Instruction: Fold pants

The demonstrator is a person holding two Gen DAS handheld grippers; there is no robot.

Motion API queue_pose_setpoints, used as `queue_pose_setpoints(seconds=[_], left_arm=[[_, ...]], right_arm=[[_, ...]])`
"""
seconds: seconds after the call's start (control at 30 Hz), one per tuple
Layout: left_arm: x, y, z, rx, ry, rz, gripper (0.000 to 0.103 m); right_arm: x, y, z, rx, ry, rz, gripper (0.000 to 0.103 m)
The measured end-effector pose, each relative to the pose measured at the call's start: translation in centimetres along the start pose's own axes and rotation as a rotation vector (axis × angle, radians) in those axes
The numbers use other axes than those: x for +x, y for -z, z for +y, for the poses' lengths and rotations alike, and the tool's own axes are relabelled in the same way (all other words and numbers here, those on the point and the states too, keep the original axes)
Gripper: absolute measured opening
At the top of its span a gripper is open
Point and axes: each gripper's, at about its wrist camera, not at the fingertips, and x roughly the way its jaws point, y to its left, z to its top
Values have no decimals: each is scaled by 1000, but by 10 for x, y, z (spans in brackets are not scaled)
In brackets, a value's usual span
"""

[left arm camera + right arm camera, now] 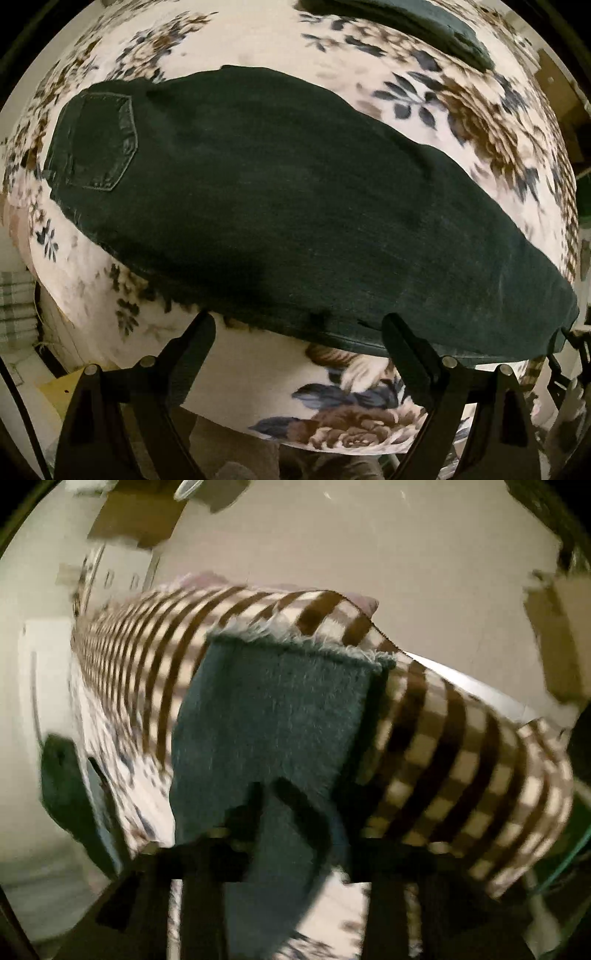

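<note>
Lifting hem end: right gripper [273, 794] jaws pinching pants [280, 206] leg near frayed hem. Left gripper [299, 325] jaws spread, hovering at pants' near edge on floral bed [258, 373]. Next prob: carry hem twd waistband, w/ left pinning fold.

Dark denim pants [280, 206] lie flat across mid-frame, back pocket [98, 142] at upper left; in the right wrist view a frayed hem [295, 642] stands centre

Bare floral-printed cream bedspread [258, 376] lies open between the near edge and the flat black denim pants [277, 221]. A folded dark garment [406, 18] occupies the far side.
</note>
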Motion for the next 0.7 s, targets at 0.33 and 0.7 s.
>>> queue_pose_setpoints(seconds=[0.33, 0.7], left_arm=[[-3, -6, 26, -55, -21, -58, 92], [-4, -15, 204, -320, 20, -84, 92]], right_arm=[[-30, 39, 55, -363, 369, -262, 6], [-14, 196, 70, -369, 141, 116, 69]])
